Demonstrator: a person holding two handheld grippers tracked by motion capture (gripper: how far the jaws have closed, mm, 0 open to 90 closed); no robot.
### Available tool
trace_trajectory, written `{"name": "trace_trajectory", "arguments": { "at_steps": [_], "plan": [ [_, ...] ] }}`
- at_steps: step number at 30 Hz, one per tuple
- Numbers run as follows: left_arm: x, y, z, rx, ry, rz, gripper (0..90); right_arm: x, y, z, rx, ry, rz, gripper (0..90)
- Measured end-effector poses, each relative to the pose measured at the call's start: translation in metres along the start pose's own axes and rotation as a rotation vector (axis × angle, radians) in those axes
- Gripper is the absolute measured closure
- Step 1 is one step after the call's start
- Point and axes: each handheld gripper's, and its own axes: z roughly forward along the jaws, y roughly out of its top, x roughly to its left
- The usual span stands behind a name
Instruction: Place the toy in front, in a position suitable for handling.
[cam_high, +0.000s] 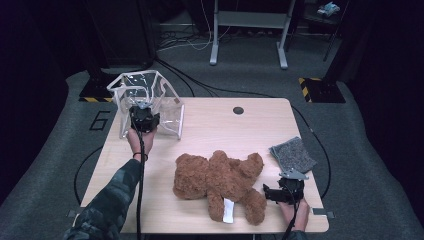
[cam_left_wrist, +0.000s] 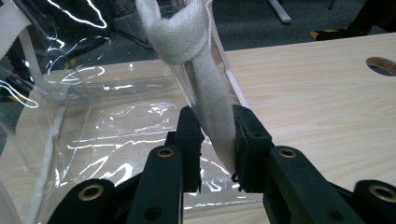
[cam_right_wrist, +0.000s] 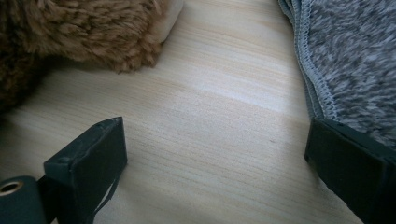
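Clear bag (cam_high: 150, 102) at table's (cam_high: 210, 130) far-left edge, white strap (cam_left_wrist: 212, 116) clamped in left gripper (cam_left_wrist: 215, 135); right gripper (cam_right_wrist: 215, 154) released.

Camouflage sleeve (cam_high: 107, 200), black two-jaw grippers with brass rivets, trailing black cables.

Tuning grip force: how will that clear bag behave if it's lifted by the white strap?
Probably floppy: the clear bag has thin creased film walls. Likely light, so it may swing or sag. The woven white strap, between the left gripper pads, looks grippy.

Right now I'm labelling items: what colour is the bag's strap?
White strap, clearest in the left gripper view.
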Motion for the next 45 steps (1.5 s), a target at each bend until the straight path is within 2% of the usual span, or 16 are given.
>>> {"name": "trace_trajectory", "arguments": {
  "at_steps": [2, 3, 10, 28, 38, 41, 45],
  "plan": [
    [0.001, 0.0, 0.001, -0.001, 0.004, -0.004, 74.1, 0.0, 0.0, 0.0, -0.001, 0.001, 0.004, 4.8],
    [0.002, 0.001, 0.003, -0.001, 0.011, -0.019, 74.1, 0.0, 0.0, 0.0, 0.0, 0.001, 0.005, 4.8],
    [0.007, 0.004, 0.009, 0.007, 0.025, -0.035, 73.8, 0.0, 0.0, 0.0, 0.0, 0.001, 0.004, 4.9],
    [0.016, 0.015, 0.026, 0.046, 0.049, -0.055, 73.5, 0.0, 0.0, 0.0, 0.0, 0.001, 0.005, 4.9],
    [0.013, 0.016, 0.032, 0.047, 0.055, -0.012, 72.7, 0.0, 0.0, 0.0, 0.002, 0.0, -0.002, 4.9],
    [0.014, 0.017, 0.034, 0.06, 0.047, -0.031, 72.6, 0.0, 0.0, 0.0, 0.002, 0.0, -0.002, 4.9],
    [0.014, 0.02, 0.037, 0.077, 0.047, -0.032, 71.9, 0.0, 0.0, 0.0, 0.002, 0.0, -0.002, 4.9]
  ]
}}
